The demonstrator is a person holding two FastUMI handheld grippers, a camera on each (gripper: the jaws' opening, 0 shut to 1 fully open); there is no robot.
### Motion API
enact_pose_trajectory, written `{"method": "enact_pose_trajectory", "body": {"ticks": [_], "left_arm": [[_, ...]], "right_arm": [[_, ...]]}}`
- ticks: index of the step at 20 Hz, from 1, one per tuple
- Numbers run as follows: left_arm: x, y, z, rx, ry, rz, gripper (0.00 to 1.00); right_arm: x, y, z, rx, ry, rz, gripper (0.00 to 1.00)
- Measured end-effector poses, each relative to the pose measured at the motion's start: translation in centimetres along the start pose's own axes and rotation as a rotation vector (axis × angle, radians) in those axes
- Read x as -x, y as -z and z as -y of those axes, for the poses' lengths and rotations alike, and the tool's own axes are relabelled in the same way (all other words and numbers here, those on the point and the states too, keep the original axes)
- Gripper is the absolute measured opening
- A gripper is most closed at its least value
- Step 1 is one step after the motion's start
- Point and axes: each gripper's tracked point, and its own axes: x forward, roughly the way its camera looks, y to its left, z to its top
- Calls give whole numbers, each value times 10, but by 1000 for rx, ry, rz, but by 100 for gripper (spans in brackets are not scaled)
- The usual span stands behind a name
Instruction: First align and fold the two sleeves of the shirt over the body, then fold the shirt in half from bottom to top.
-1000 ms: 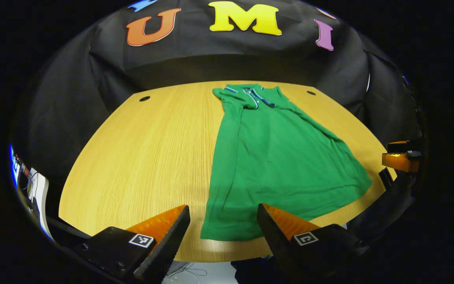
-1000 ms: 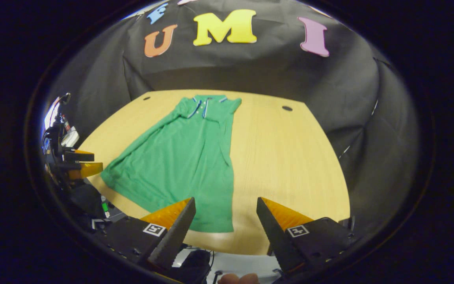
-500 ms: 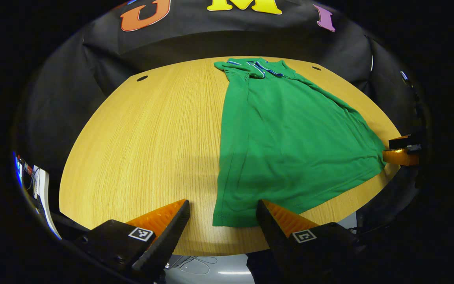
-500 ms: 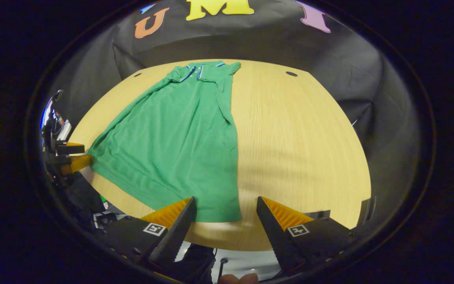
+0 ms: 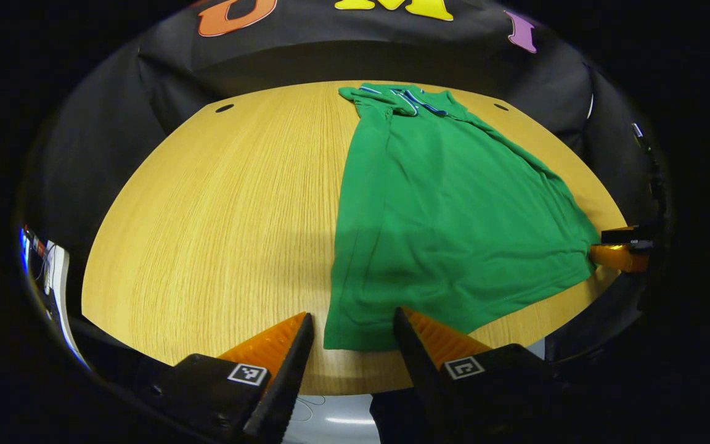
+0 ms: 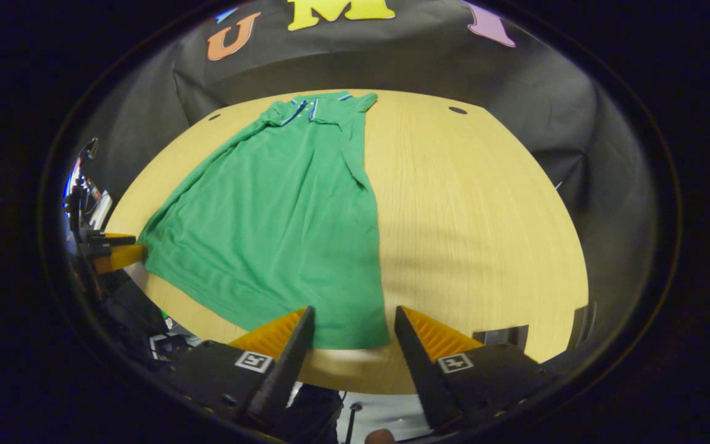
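Observation:
A green polo shirt [image 5: 447, 209] lies flat on the wooden table [image 5: 219, 216], its blue-trimmed collar [image 5: 413, 98] at the far end and its sleeves folded in over the body. My left gripper [image 5: 352, 327] is open, low at the near table edge, with the hem's left corner between its fingers. In the right gripper view the shirt [image 6: 281, 228] runs from the collar [image 6: 309, 108] down to the hem, whose right corner sits between the open fingers of my right gripper [image 6: 354, 320]. Each gripper also shows far off at the other hem corner: the right gripper [image 5: 620, 254] and the left gripper [image 6: 114, 254].
The table's near edge runs just in front of both grippers. Small round holes [image 5: 224, 108] [image 5: 501, 106] mark the far corners of the tabletop. A dark fitting [image 6: 503, 336] sits at the near edge on the right. Black cloth surrounds the table.
Both grippers have come forward and down onto the hem's two corners. Their jaws have narrowed a little. The shirt has not moved.

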Motion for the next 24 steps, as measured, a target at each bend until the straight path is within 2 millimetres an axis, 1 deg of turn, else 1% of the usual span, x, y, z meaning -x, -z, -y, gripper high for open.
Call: {"method": "enact_pose_trajectory", "body": {"ticks": [1, 2, 3, 4, 5, 6, 8, 9, 10, 11, 13, 16, 20, 21, 23, 24], "left_arm": [[1, 0, 3, -4, 2, -5, 80], [3, 1, 5, 5, 6, -21, 75], [4, 1, 7, 18, 8, -40, 66], [3, 0, 11, 25, 14, -52, 63], [4, -1, 17, 23, 29, -59, 54], [6, 0, 25, 26, 55, -57, 48], [4, 0, 27, 19, 54, -52, 11], [3, 1, 29, 17, 58, -58, 8], [7, 5, 29, 29, 72, -68, 7], [12, 5, 33, 43, 85, -74, 7], [25, -6, 35, 42, 86, -52, 7], [43, -31, 40, 58, 93, 2, 6], [65, -65, 45, 95, 104, 72, 6], [69, -78, 46, 93, 104, 93, 6], [78, -96, 47, 96, 107, 126, 6], [80, -112, 49, 94, 113, 146, 6]], "right_arm": [[1, 1, 0, -4, -2, -3, 73], [1, 1, 1, -15, -5, -5, 61], [2, 1, -1, -31, -14, -6, 47], [1, 0, -5, -51, -36, -9, 34], [1, 0, -6, -73, -48, -7, 20], [1, 0, -6, -86, -50, -14, 6], [0, 0, -8, -99, -59, -17, 4], [1, -1, -8, -103, -68, -22, 0], [2, -3, -8, -100, -76, -25, 0], [6, -6, -7, -99, -83, -17, 0], [16, -19, -5, -103, -101, 17, 0], [36, -43, 1, -111, -132, 82, 0], [57, -74, 14, -122, -155, 157, 0], [61, -82, 18, -126, -156, 172, 0], [69, -97, 22, -135, -159, 197, 0], [74, -112, 25, -143, -157, 218, 2]]}}
